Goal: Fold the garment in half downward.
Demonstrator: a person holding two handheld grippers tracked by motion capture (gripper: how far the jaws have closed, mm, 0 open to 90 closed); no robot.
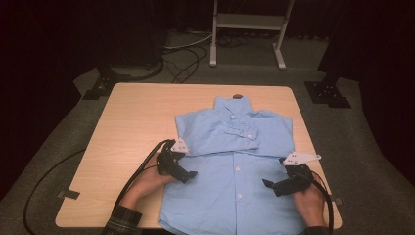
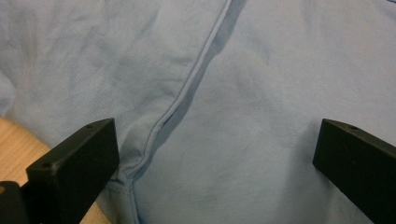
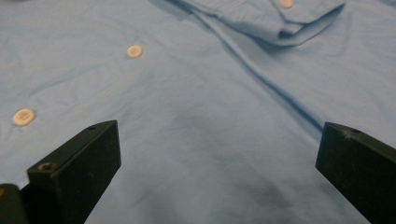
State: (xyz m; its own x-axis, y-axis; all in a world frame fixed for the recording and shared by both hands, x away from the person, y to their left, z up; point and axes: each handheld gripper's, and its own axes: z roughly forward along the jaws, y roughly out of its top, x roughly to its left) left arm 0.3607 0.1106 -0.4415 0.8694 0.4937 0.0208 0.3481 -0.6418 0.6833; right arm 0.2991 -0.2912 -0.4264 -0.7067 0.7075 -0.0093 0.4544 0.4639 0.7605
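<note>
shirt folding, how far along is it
Done: both sleeves lie folded across the chest of the shirt, one cuff on top. In hand: left claw and right claw hover open over its sides. Left: the body is unfolded, hem at the near table edge.

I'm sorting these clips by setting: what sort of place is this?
Probably a recording studio or lab, not a home: dark curtains surround a lone wooden table, cables trail over grey carpet, and a white equipment stand sits behind. A blue shirt lies there.

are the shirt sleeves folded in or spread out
Folded in: on the blue shirt, a cuffed sleeve lies across the chest, and no sleeve extends onto the table.
</note>
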